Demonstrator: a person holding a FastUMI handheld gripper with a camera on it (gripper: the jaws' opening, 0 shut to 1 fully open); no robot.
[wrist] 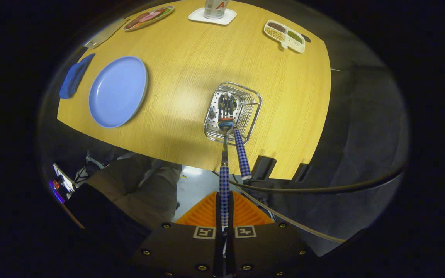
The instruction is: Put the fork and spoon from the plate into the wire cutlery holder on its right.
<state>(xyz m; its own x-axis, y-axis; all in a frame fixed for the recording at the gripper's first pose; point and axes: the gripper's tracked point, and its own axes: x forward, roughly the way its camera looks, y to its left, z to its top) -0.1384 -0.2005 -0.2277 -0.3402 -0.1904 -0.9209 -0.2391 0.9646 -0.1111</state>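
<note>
Wooden table (191, 69) viewed from above, with the holder beyond the fingers at 12 o'clock.

Blue plate (118, 91) at 10 o'clock from the holder, well apart from it, lying bare: no cutlery left on it.

Wire cutlery holder (211, 116) directly ahead of the gripper, standing upright with its open mouth facing the camera.

2 checked-handle utensils noted. 1 already stands in the holder (242, 154), head down, handle leaning out over the near rim toward 5 o'clock. The other (224, 181) is held in the gripper (224, 216), both fingers closed tight on its handle. Long axis runs straight along the fingers toward 12 o'clock, with the working end inside the holder's mouth beside the first. Which is the fork and which the spoon cannot be told with confidence; a spoon bowl and tines both seem to show inside the basket.

Judgement: second and last utensil at the point of release. Alignment is true, head over the basket floor. Risk: the handle tipping against the leaning neighbour once released.
</note>
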